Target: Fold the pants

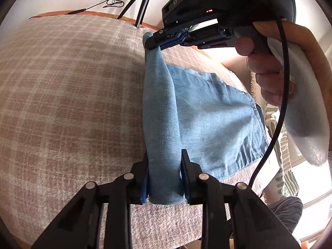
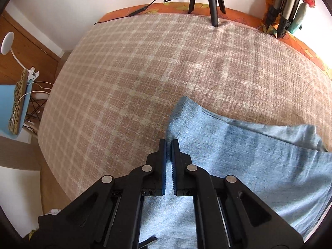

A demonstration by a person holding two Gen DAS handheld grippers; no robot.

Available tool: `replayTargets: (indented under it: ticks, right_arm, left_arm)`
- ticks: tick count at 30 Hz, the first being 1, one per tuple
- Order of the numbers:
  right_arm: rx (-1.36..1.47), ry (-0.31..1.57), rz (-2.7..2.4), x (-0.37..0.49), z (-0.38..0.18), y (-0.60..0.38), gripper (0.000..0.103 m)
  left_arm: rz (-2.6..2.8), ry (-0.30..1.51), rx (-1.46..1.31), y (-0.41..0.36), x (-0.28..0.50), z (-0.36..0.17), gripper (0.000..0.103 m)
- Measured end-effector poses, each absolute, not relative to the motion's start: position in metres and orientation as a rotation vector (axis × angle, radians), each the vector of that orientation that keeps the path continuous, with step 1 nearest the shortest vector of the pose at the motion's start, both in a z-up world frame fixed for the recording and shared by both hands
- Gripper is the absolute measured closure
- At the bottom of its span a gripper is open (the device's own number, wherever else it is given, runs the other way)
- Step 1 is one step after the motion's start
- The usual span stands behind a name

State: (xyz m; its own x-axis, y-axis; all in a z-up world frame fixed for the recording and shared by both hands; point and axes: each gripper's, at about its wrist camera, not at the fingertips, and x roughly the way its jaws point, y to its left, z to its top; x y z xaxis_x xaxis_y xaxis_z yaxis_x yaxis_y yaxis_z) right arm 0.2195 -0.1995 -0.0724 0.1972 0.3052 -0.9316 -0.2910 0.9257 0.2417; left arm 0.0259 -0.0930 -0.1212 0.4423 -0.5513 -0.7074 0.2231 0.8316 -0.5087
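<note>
1. The pants (image 1: 199,116), light blue denim, lie on the bed (image 1: 68,87), spread over its checked beige blanket, toward the right side in the left wrist view.
2. Left gripper (image 1: 165,178): its two fingers are clamped on a bunched fold of the pants at the near edge, denim packed between the blue pads.
3. Right gripper (image 1: 152,41) is up at the far end of the same fold, pinched together on a peak of denim lifted off the blanket; a hand (image 1: 269,66) wraps its handle, and a black cable (image 1: 278,112) hangs down from it.
4. From the right wrist view, the right gripper (image 2: 169,145) shows its fingers nearly touching, with the pants (image 2: 249,155) spread below and to the right.
5. No containers in sight.
6. Around the bed: tripod legs (image 2: 213,2) stand on its far edge, a thin black wire (image 2: 145,6) trails beside them, and a white lamp (image 2: 8,43) is clipped off to the left.
</note>
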Motion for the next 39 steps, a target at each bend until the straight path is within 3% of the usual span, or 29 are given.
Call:
replayTargets:
  ticks: [5, 6, 7, 9, 10, 17, 19, 20, 21, 22, 39]
  right_arm:
    - [0.032, 1.336, 0.402, 0.215, -0.070, -0.199, 0.096]
    - [0.019, 1.349, 0.392, 0.216, -0.069, -0.199, 0.087]
    - [-0.004, 1.357, 0.379, 0.215, -0.069, -0.198, 0.069]
    - [-0.069, 1.362, 0.378, 0.210, -0.067, -0.194, 0.046]
    - [-0.103, 1.361, 0.380, 0.207, -0.067, -0.191, 0.046]
    - [-0.194, 1.424, 0.379, 0.197, -0.085, -0.182, 0.046]
    - [-0.232, 1.415, 0.385, 0.193, -0.086, -0.181, 0.069]
    - [-0.231, 1.411, 0.395, 0.192, -0.085, -0.183, 0.075]
    - [-0.225, 1.398, 0.397, 0.190, -0.081, -0.187, 0.089]
    - [-0.220, 1.378, 0.399, 0.188, -0.076, -0.192, 0.091]
    - [0.156, 1.137, 0.388, 0.180, 0.020, -0.373, 0.095]
  left_arm:
    - [-0.532, 0.939, -0.336, -0.091, 0.019, -0.100, 0.090]
    - [-0.537, 0.931, -0.326, -0.095, 0.017, -0.098, 0.090]
    - [-0.544, 0.922, -0.320, -0.098, 0.017, -0.095, 0.090]
    - [-0.554, 0.906, -0.310, -0.103, 0.017, -0.090, 0.090]
    - [-0.559, 0.899, -0.308, -0.105, 0.017, -0.088, 0.090]
    - [-0.585, 0.875, -0.278, -0.119, 0.015, -0.079, 0.090]
    - [-0.588, 0.870, -0.274, -0.123, 0.014, -0.076, 0.090]
    - [-0.590, 0.869, -0.270, -0.125, 0.014, -0.074, 0.090]
    - [-0.592, 0.869, -0.267, -0.127, 0.014, -0.073, 0.090]
    - [-0.593, 0.869, -0.264, -0.129, 0.014, -0.070, 0.090]
    - [-0.756, 0.809, -0.105, -0.232, 0.027, 0.007, 0.090]
